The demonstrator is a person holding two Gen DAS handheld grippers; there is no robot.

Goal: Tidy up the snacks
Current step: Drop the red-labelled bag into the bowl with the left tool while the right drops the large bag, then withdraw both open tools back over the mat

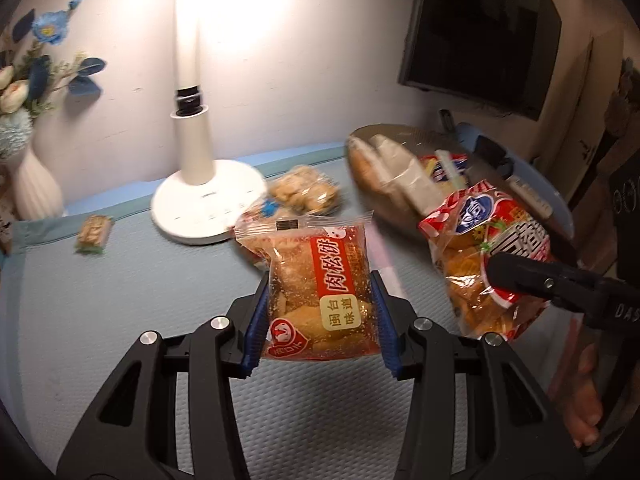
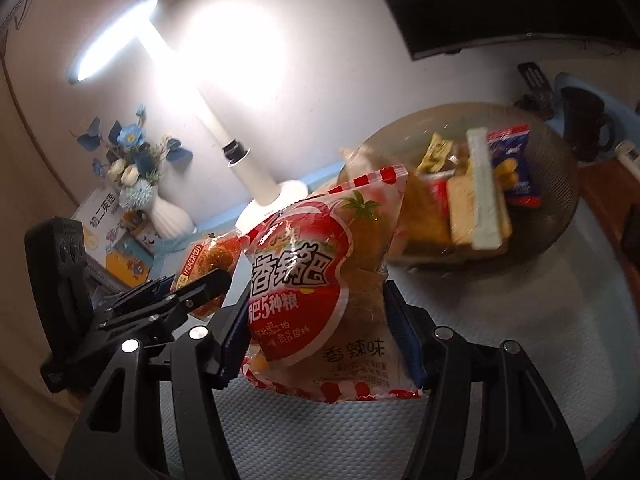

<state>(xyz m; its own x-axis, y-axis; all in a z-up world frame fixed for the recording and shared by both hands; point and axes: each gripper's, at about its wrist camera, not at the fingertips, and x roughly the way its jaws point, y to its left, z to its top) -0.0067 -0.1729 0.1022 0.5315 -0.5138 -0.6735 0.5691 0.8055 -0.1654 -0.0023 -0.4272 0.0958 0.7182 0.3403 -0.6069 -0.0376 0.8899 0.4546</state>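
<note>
My left gripper [image 1: 320,304] is shut on a red meat floss cake packet [image 1: 320,292], held above the blue mat. My right gripper [image 2: 316,320] is shut on a larger red and white bag of crispy rice snacks [image 2: 320,280]. That same bag [image 1: 480,256] hangs at the right of the left wrist view, in front of the glass bowl [image 1: 368,136]. The bowl [image 2: 560,184] holds several snack packets. In the right wrist view the left gripper [image 2: 192,288] with its cake packet [image 2: 212,256] is at the left.
A white desk lamp [image 1: 200,184] stands at the back of the mat. A clear pack of cookies [image 1: 304,192] and a small green snack [image 1: 94,232] lie near it. A white vase with blue flowers [image 1: 32,184] stands far left; books [image 2: 112,240] lie beside it.
</note>
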